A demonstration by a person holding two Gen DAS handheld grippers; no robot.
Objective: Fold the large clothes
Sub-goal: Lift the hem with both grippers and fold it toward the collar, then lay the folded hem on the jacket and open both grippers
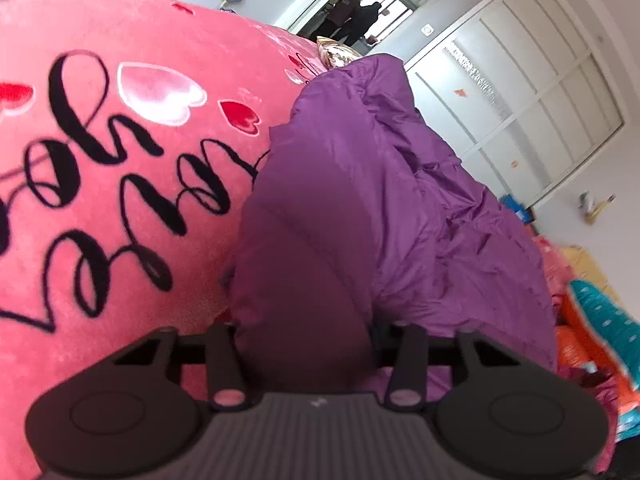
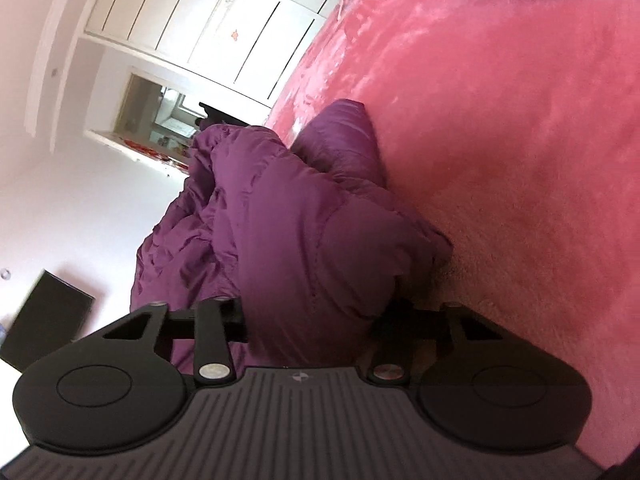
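A large purple padded jacket (image 1: 360, 200) lies bunched on a pink plush blanket (image 1: 100, 160) printed with black script and hearts. In the left wrist view my left gripper (image 1: 306, 344) is shut on a thick fold of the jacket, whose fabric fills the gap between the jaws and hides the fingertips. In the right wrist view the same purple jacket (image 2: 280, 220) rises in puffy folds, and my right gripper (image 2: 312, 320) is shut on another bunch of it, next to the pink blanket (image 2: 500, 140).
A white wardrobe (image 1: 520, 92) and an open doorway with two people (image 1: 352, 12) stand behind the bed. Orange and teal bedding (image 1: 592, 320) lies at the right. A dark box (image 2: 44, 320) sits at the left in the right wrist view.
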